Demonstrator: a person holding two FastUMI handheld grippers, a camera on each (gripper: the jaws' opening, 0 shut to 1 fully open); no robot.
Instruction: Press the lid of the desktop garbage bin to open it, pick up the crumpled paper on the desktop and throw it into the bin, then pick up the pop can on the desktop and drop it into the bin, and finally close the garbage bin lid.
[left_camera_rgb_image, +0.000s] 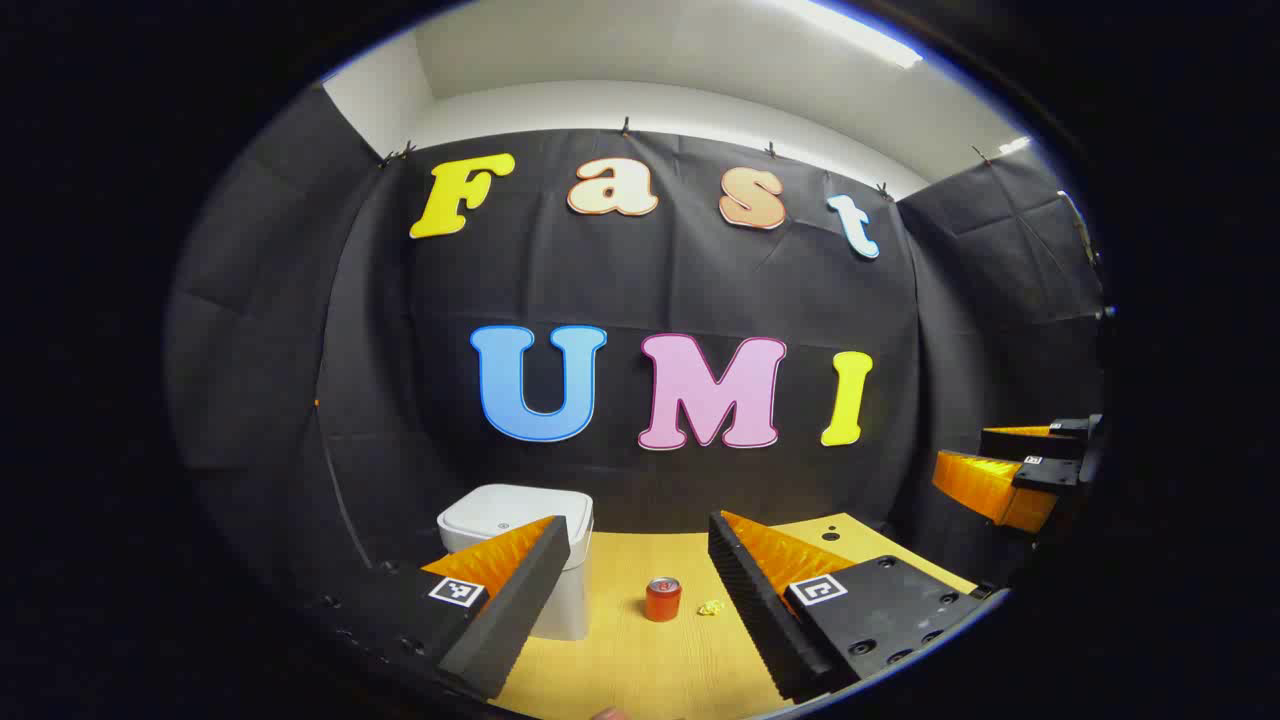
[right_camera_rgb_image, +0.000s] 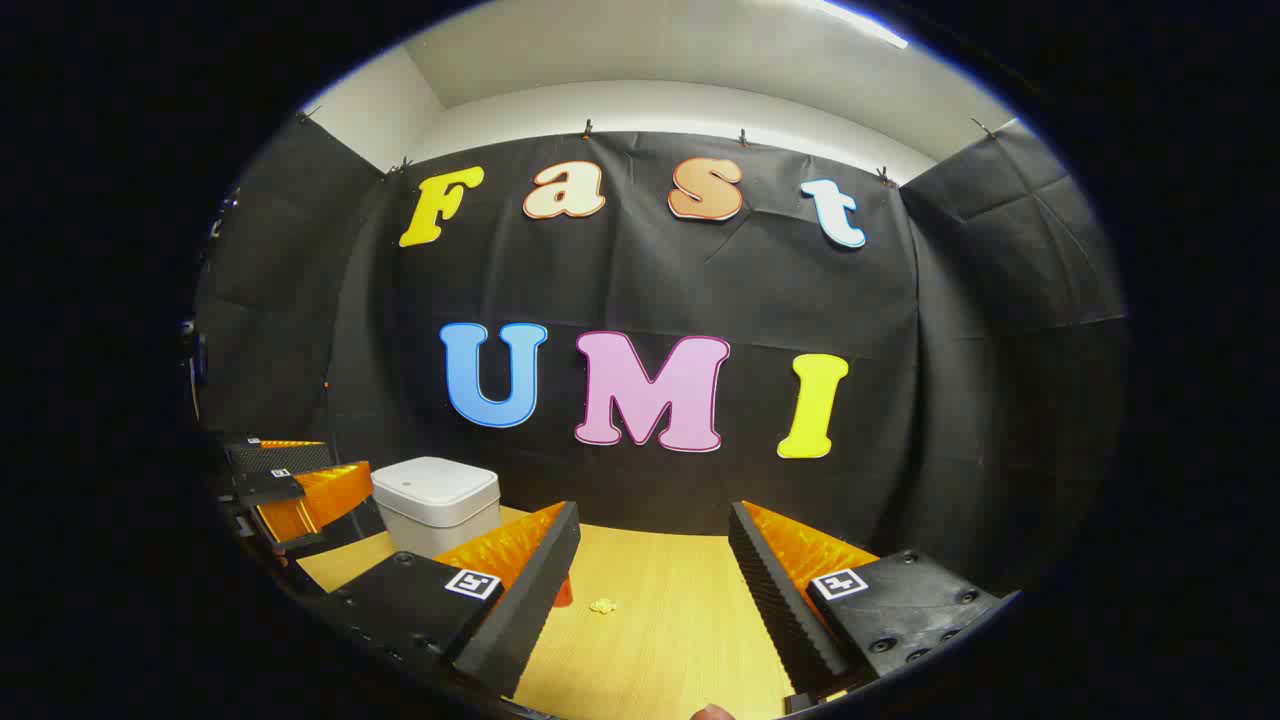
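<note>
In the left gripper view we see our left tongs (left_camera_rgb_image: 630, 590) spread wide with nothing between the fingers, raised above the near part of the wooden desk (left_camera_rgb_image: 620, 670). The white garbage bin (left_camera_rgb_image: 525, 545), lid down, stands at the far left of the desk, partly behind the left finger. The pop can (left_camera_rgb_image: 662, 599) stands upright in the gap between the two fingers, farther off, and the small yellow crumpled paper (left_camera_rgb_image: 711, 607) lies just to its right, apart from it. At the right edge we catch the right tongs (left_camera_rgb_image: 1005, 465), held high, fingers apart.

In the right gripper view the right tongs (right_camera_rgb_image: 655, 585) are also wide open and empty. The paper lies on the desk between the fingers, nearer the left one; the can is mostly hidden behind that left finger. The bin sits far left, and the left tongs show beside it at the left edge.
</note>
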